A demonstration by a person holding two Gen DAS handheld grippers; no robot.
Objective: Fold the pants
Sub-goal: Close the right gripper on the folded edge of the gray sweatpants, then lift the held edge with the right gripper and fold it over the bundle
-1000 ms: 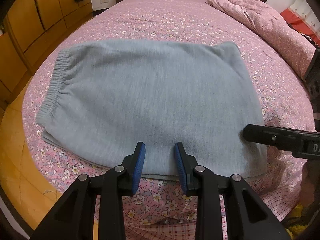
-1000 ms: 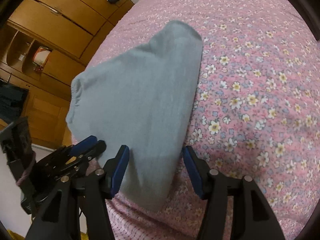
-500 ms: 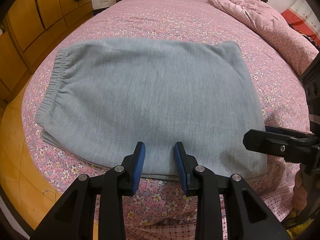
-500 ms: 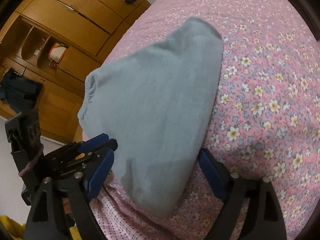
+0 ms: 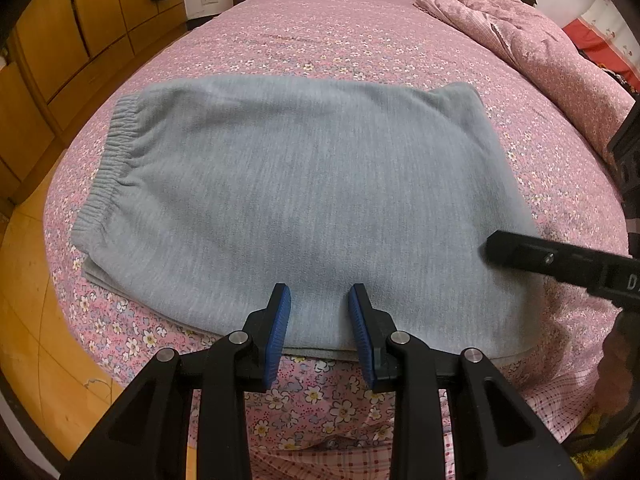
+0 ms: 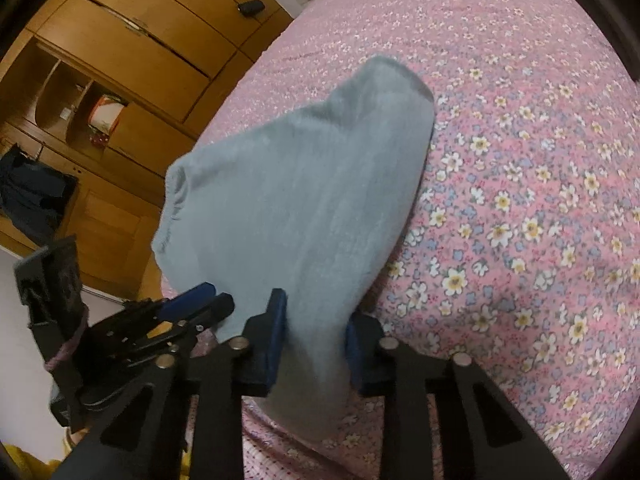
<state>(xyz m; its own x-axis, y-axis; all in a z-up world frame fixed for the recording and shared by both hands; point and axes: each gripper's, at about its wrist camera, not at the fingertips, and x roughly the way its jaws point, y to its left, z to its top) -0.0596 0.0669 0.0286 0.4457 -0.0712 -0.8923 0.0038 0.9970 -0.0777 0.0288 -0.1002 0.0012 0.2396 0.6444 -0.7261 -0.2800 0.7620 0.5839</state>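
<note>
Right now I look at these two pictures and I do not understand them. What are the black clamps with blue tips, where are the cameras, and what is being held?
No robot here: a person holds a two-finger gripper in each hand, with a wide-angle camera looking along its fingers. The left camera shows the left gripper, jaws apart, over the near edge of grey folded pants lying on a flowered bed. The right gripper enters from the side. The right camera shows that gripper with jaws closed on a corner of the pants. A wooden wardrobe stands beside the bed.
</note>
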